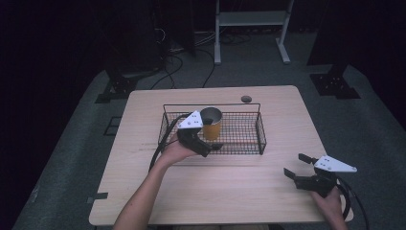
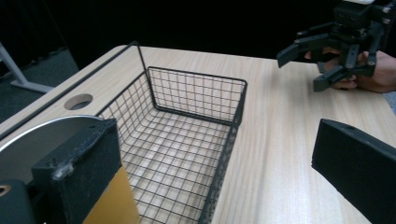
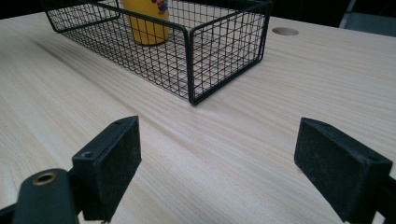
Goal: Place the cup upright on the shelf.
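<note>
Right tool (image 1: 296, 166) hovers agape over pale wooden table (image 1: 249, 191).

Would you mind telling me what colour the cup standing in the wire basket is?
The cup is yellow-orange with a silvery rim, clearest in the high view.

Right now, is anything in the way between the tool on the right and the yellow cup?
Yes. The wire basket wall stands between the right tool and the yellow cup, which sits inside the basket beside the left tool.
</note>
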`<state>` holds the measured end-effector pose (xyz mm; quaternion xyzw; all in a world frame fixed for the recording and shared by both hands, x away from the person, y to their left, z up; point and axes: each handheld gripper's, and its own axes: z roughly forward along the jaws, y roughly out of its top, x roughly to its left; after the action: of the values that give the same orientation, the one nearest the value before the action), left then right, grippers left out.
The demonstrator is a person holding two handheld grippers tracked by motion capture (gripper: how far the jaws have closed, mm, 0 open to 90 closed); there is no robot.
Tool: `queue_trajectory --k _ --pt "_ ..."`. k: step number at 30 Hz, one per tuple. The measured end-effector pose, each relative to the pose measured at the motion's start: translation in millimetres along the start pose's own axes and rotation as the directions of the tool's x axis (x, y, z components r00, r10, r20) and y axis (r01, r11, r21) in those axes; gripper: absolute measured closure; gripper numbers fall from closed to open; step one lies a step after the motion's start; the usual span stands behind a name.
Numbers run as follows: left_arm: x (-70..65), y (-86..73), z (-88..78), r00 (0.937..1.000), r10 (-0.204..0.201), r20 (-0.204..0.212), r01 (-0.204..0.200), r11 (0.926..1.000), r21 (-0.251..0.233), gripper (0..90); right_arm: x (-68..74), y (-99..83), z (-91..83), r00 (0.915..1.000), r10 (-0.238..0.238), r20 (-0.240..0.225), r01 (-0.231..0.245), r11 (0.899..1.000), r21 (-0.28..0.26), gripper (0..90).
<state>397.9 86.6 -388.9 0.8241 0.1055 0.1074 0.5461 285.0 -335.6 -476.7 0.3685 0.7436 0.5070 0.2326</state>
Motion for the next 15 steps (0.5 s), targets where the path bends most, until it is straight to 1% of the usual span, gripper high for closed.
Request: queue_trajectory --k 9,15 --pt "-10.8 -3.7 1.1 0.9998 0.011 0.018 -0.011 0.9999 -0.002 0.5 0.0 0.0 0.0 1.0 0.0 0.0 0.0 1.0 0.0 13.7" --pt "-14.6 -9.2 -0.5 0.9998 0.0 0.021 0.001 1.0 -0.007 0.5 0.2 0.0 0.1 1.0 -0.001 0.0 0.001 1.0 0.001 13.7"
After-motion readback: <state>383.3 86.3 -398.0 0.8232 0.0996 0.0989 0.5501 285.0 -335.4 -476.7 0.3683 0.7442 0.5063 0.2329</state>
